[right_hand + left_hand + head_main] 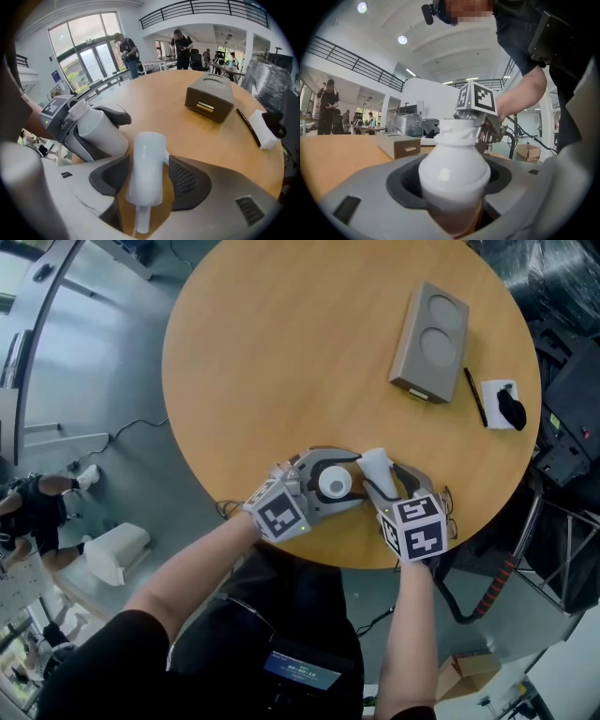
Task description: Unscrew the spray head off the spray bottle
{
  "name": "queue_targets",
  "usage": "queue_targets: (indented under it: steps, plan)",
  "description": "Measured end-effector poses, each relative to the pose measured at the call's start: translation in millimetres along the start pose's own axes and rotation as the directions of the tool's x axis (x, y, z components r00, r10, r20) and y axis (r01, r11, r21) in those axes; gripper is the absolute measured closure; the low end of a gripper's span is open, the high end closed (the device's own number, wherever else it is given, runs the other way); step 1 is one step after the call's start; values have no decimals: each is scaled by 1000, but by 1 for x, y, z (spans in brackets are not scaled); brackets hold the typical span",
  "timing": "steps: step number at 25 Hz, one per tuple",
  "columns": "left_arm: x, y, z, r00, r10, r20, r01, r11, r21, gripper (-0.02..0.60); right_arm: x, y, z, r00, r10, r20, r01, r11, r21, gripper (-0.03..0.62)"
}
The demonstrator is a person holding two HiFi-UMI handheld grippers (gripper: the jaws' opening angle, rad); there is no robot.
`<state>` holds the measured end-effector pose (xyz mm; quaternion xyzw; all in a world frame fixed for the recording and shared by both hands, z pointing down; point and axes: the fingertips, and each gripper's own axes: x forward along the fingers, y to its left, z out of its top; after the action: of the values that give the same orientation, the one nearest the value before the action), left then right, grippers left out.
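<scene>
The spray head (146, 164) is already off and lies on the round wooden table (281, 352) between the slack, parted jaws of the right gripper (147, 177). Just beside it, the open-necked spray bottle (454, 161) stands unclamped inside the wide-open left gripper (452, 186). Near the table's edge, a jaw catching it could tip and spill it. Farther off lies a grey box (429, 341). The hall around is bright, with railings.

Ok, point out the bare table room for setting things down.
Widest bare patch: the table's left and far part, left of the grey box. A smaller strip lies between that box and the spray bottle. Crowded: the near edge, where left gripper, right gripper and spray head join it; also by the pen and white pad.
</scene>
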<state>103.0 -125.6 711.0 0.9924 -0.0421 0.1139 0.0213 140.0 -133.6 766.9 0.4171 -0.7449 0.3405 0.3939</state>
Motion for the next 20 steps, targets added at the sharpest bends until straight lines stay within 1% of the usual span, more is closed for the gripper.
queue_targets:
  steps: [5,7,8,11,12,15,17,20]
  plan:
    - [-8,1,4,999,15,-30,-15,1000,1,255,-7,2,4,1000,7,19,-7,1000,7,313]
    - [-13,-1,12,1000,18,-23,-18,1000,4,255,-14,4,10,999,9,38,-9,1000,4,313]
    - [-15,-1,19,1000,19,-7,-19,1000,5,255,-18,5,15,999,11,51,-11,1000,4,313]
    - [-24,-7,54,997,9,75,-9,1000,-2,253,-39,14,28,995,31,93,-32,999,9,313]
    - [-30,-9,67,996,10,90,-10,1000,-9,253,-49,19,33,993,39,110,-41,999,10,313]
    - [-45,-9,105,995,26,98,-24,999,-21,255,-84,33,56,980,65,190,-64,998,-15,318]
    - [-55,-6,130,994,37,99,-35,999,-26,261,-109,40,75,964,77,256,-68,997,-44,350]
    - [-74,-12,168,994,41,103,-39,999,-24,293,-149,55,96,937,85,340,-64,995,-72,400]
